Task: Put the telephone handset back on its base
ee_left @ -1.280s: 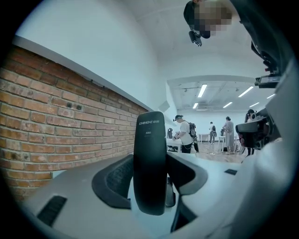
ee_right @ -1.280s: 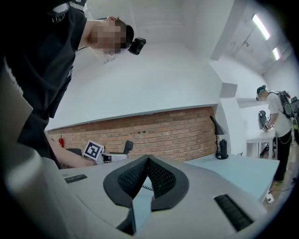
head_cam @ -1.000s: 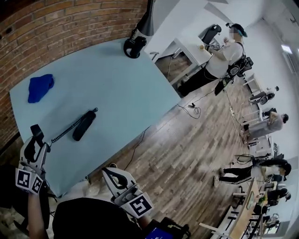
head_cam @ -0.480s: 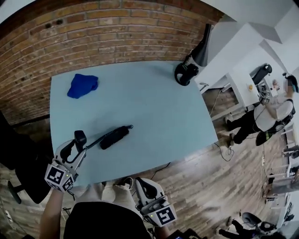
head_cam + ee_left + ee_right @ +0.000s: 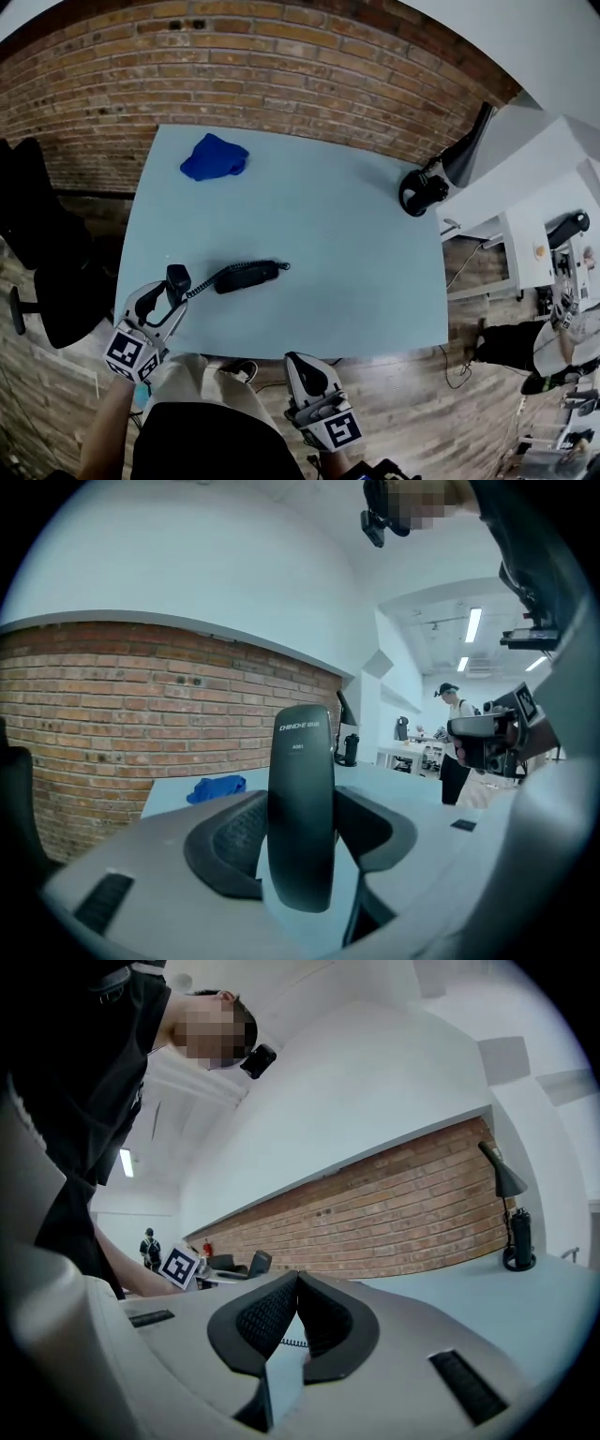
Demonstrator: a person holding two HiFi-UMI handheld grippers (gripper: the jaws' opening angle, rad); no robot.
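Observation:
A slim black telephone base [image 5: 248, 276] lies on the light blue table [image 5: 356, 272], left of its middle. A coiled cord [image 5: 200, 285] runs from the base to the black handset [image 5: 176, 278]. My left gripper [image 5: 173, 287] is shut on the handset at the table's near left edge. In the left gripper view the handset [image 5: 302, 799] stands upright, clamped between the pads of the left gripper [image 5: 300, 817]. My right gripper [image 5: 302, 364] is shut with nothing in it, below the table's near edge. In the right gripper view the right gripper [image 5: 296, 1283] has its tips touching.
A blue cloth [image 5: 214, 157] lies at the table's far left. A black desk lamp [image 5: 424, 190] stands at the far right corner. A brick wall [image 5: 281, 56] runs behind the table. There is a black chair [image 5: 37, 244] to the left and white desks [image 5: 544, 216] to the right.
The head view has swung round, so the table now lies square in front. The left gripper still holds the handset near the base. The right gripper stays shut below the table edge.

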